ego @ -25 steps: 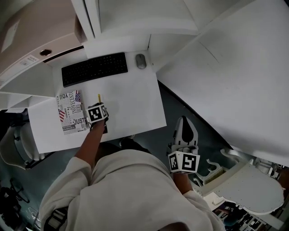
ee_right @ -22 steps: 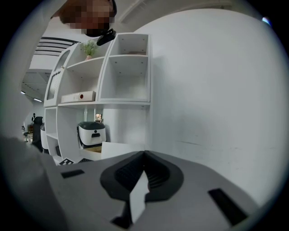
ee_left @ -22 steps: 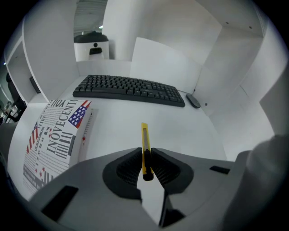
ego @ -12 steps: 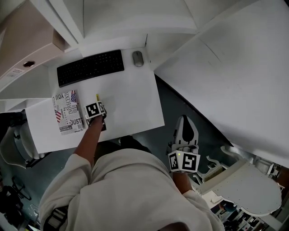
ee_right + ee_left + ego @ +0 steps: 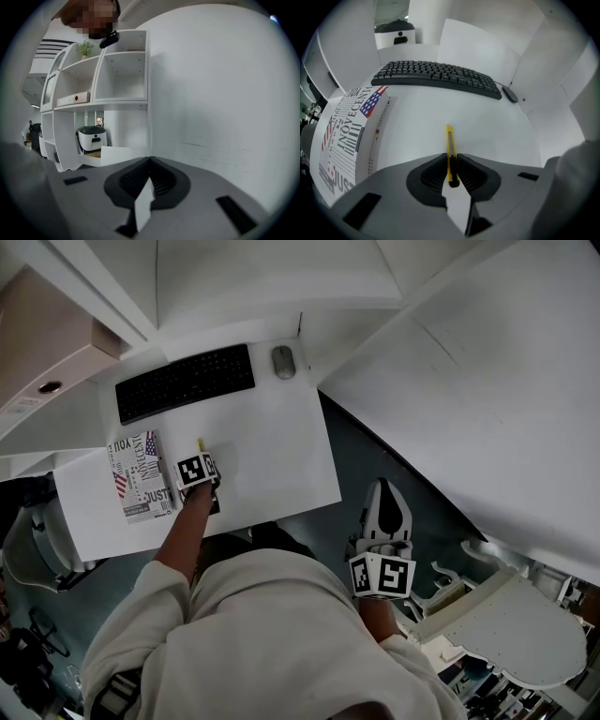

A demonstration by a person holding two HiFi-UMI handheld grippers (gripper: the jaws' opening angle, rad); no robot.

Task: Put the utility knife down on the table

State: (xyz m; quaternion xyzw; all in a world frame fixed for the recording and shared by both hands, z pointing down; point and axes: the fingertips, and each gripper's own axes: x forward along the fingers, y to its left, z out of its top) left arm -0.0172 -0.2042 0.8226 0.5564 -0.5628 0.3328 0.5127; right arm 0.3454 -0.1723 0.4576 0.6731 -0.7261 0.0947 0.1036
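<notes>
Left gripper (image 5: 451, 161) clamps the yellow utility knife (image 5: 449, 143) by its near end, low over the white desk (image 5: 497, 131), right of a magazine (image 5: 347, 126). I judge the lowering nearly done; next I open gently. Right gripper (image 5: 150, 161) is closed, empty.

The utility knife (image 5: 449, 143) has a smooth, glossy yellow plastic body, and the left gripper (image 5: 450, 161) holding it is matt grey plastic with ribbed black rubbery pads (image 5: 431, 176). The table (image 5: 497, 131) is a smooth white top with a soft sheen. The keyboard (image 5: 440, 77) is matt black plastic; the mouse (image 5: 510, 95) just right of the keyboard looks like smooth grey plastic. Left of the keyboard, the book (image 5: 347, 131) has a printed paper cover, slightly glossy
</notes>
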